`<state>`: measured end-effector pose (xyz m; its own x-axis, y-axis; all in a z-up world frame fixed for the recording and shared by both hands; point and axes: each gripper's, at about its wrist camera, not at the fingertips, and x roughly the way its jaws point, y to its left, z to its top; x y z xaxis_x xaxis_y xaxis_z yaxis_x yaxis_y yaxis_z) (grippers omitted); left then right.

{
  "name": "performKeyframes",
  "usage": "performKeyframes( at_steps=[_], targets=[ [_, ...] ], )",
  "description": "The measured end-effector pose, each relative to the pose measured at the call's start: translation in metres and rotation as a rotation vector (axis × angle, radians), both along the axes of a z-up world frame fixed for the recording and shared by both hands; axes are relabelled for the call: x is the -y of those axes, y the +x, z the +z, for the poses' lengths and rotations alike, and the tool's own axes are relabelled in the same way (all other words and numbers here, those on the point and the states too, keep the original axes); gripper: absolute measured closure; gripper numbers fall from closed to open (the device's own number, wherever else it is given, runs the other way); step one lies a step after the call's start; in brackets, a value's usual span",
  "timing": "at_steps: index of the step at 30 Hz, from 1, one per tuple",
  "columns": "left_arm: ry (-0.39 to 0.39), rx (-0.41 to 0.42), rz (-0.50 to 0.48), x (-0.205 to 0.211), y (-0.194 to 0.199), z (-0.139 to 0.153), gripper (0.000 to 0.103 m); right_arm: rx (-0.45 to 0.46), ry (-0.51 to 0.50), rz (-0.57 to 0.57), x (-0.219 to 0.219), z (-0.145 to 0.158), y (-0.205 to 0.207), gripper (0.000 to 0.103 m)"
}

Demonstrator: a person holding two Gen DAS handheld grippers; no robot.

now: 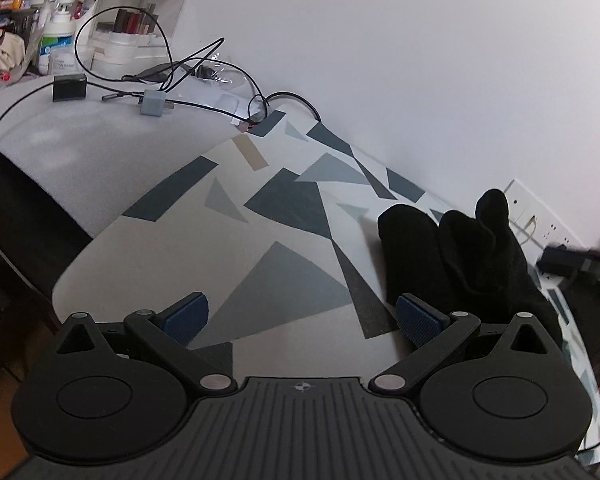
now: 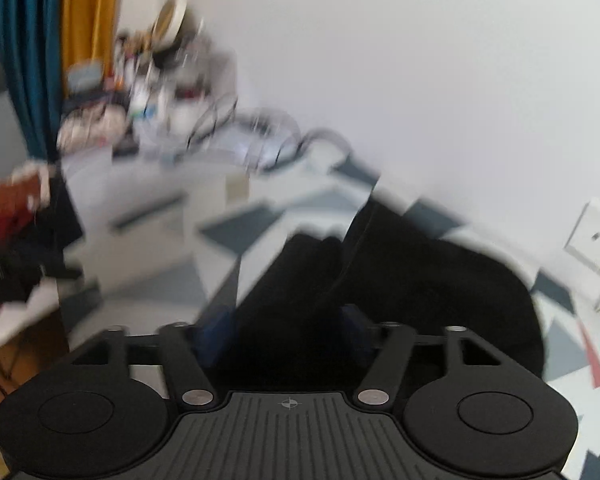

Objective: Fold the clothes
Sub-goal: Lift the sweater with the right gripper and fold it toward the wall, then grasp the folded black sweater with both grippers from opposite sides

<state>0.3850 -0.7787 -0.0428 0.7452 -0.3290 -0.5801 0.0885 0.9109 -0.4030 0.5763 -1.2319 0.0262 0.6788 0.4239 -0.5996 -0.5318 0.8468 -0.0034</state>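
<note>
A black garment (image 1: pixel 452 256) lies bunched on the patterned tablecloth (image 1: pixel 260 216), close to the wall. My left gripper (image 1: pixel 300 312) stands open just left of it, with nothing between its blue pads (image 1: pixel 416 318); the right pad is near the garment's edge. The right wrist view is blurred. There the same black garment (image 2: pixel 420 280) fills the middle, and part of it lies between the wide-apart fingers of my right gripper (image 2: pixel 286 328). I cannot see its pads pressing on the cloth.
Black cables (image 1: pixel 204 72), a small black box (image 1: pixel 69 87), a grey adapter (image 1: pixel 153 103), a pump bottle (image 1: pixel 58 46) and a clear container (image 1: pixel 136 24) crowd the far left. A wall socket (image 1: pixel 528 208) sits behind the garment. The table edge (image 1: pixel 64 276) drops off at left.
</note>
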Motion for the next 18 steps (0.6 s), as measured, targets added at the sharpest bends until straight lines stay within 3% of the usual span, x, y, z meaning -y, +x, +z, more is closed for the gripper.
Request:
performKeyframes(
  at_steps=[3, 5, 7, 8, 10, 13, 18],
  targets=[
    [-0.007, -0.008, -0.017, 0.003, 0.002, -0.002, 0.001, -0.006, 0.081, -0.164, 0.012, 0.001, 0.029, 0.038],
    [0.005, -0.014, -0.034, 0.007, 0.003, -0.004, 0.001, -0.052, 0.17, -0.288, 0.025, -0.007, 0.054, 0.048],
    [0.014, -0.018, -0.051, 0.01, 0.003, -0.004, 0.001, -0.157, 0.302, -0.398, 0.039, -0.025, 0.08, 0.062],
    [0.017, -0.021, -0.062, 0.012, 0.002, -0.004, 0.001, -0.19, 0.318, -0.407, 0.039, -0.035, 0.089, 0.066],
    [0.032, -0.032, -0.094, 0.016, 0.0, -0.005, 0.001, -0.233, 0.295, -0.373, 0.029, -0.055, 0.104, 0.065],
    [0.066, -0.041, -0.143, 0.025, -0.002, -0.006, 0.001, -0.216, 0.182, -0.323, 0.006, -0.075, 0.113, 0.062],
    [0.043, -0.045, -0.194, 0.043, 0.008, -0.001, 0.001, -0.223, 0.13, -0.287, -0.006, -0.08, 0.117, 0.06]
  ],
)
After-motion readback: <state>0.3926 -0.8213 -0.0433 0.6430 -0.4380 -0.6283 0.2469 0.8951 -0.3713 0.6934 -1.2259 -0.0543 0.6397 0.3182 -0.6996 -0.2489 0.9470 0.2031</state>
